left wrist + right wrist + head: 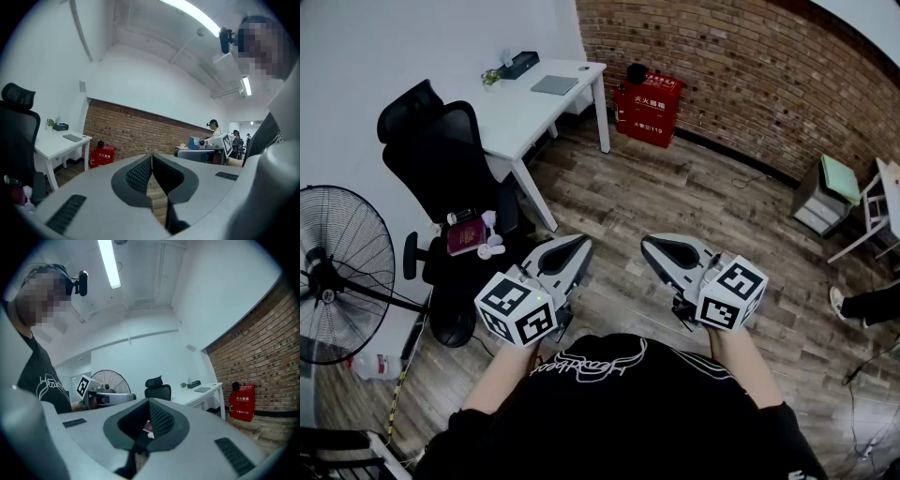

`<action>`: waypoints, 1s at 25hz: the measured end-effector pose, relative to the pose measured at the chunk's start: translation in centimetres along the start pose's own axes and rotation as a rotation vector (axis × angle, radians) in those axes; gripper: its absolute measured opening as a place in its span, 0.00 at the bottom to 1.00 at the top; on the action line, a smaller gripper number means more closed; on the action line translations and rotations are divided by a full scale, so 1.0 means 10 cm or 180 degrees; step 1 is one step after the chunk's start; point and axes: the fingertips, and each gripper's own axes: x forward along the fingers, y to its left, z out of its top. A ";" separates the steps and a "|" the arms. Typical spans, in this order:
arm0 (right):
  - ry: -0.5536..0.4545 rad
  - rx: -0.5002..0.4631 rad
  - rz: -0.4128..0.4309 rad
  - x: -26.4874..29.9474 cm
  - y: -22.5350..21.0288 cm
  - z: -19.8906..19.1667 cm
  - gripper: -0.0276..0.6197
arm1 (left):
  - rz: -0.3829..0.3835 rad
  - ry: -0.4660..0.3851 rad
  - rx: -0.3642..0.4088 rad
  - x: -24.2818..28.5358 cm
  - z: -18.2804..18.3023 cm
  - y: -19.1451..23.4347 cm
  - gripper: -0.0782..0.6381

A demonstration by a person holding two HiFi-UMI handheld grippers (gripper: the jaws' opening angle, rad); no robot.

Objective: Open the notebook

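A flat grey notebook (554,84) lies closed on the white desk (520,117) at the far left; it also shows as notebook (72,138) and notebook (202,389). A dark red booklet (467,236) rests closed on the seat of the black office chair (441,155). Both grippers are held level at chest height, far from the desk. My left gripper (581,246) is shut with nothing between its jaws, its tips touching at the left gripper (152,155). My right gripper (649,246) also looks shut and empty, seen as the right gripper (149,401).
A standing fan (337,272) is at the left beside the chair. A red fire-equipment box (649,108) stands against the brick wall (750,75). A small cabinet (825,197) and another person's shoe (839,302) are at the right. Wooden floor (675,197) lies ahead.
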 end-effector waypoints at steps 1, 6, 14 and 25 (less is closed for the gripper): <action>0.0004 0.0004 0.0015 0.01 0.01 0.00 0.04 | 0.0014 0.0004 -0.0006 0.00 -0.01 0.01 0.16; 0.0035 -0.0019 0.0071 0.05 0.02 0.00 0.04 | 0.0069 -0.0005 -0.0063 -0.02 -0.01 0.05 0.16; 0.0007 -0.0041 -0.0014 0.06 -0.12 0.10 0.04 | 0.0109 -0.0071 -0.0076 0.05 0.07 0.17 0.16; 0.0064 0.0025 -0.0208 0.11 -0.51 0.02 0.04 | 0.0303 -0.0210 0.0211 0.25 0.28 0.49 0.46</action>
